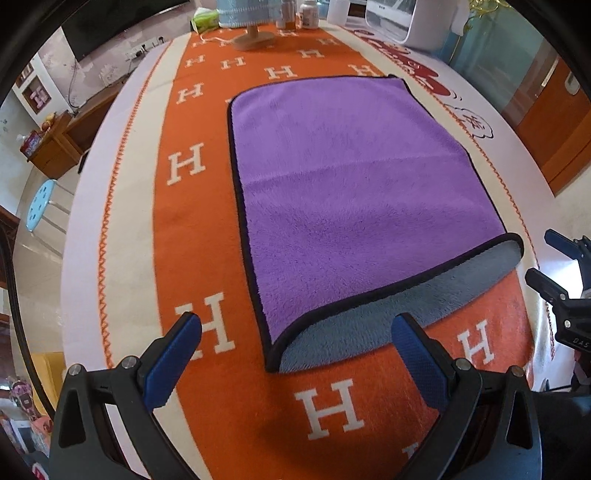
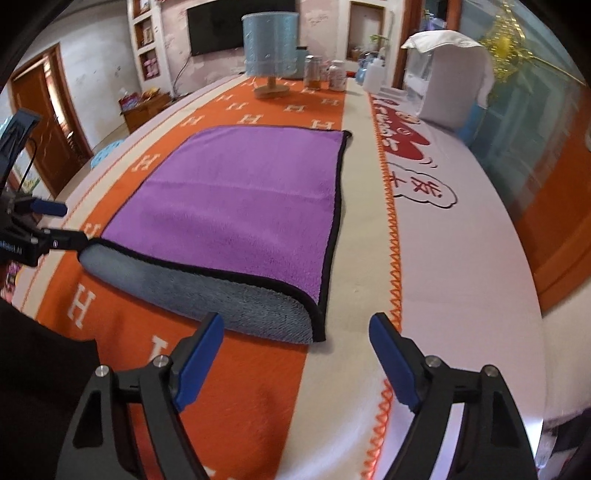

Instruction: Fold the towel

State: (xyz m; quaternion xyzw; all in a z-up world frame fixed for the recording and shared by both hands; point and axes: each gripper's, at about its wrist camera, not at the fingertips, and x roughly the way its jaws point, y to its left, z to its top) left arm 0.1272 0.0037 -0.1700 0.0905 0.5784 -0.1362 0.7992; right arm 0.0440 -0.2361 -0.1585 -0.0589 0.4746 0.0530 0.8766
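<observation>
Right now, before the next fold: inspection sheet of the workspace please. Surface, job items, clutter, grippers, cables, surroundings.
Surface: table under an orange H-pattern cloth with cream border.
Job's things: purple towel lies flat, black trim; near edge is lifted and curled, showing the grey underside.
Clutter: lamp with blue shade, two jars, white bottle, white appliance, green tissue pack, all at the far end.
Grippers: left hand-held gripper open, holding nothing, before the near left corner; right hand-held gripper open, holding nothing, before the near right corner.
Cables: white cord beside the lamp base.
Surroundings: wall TV, wooden door, blue stool.
</observation>
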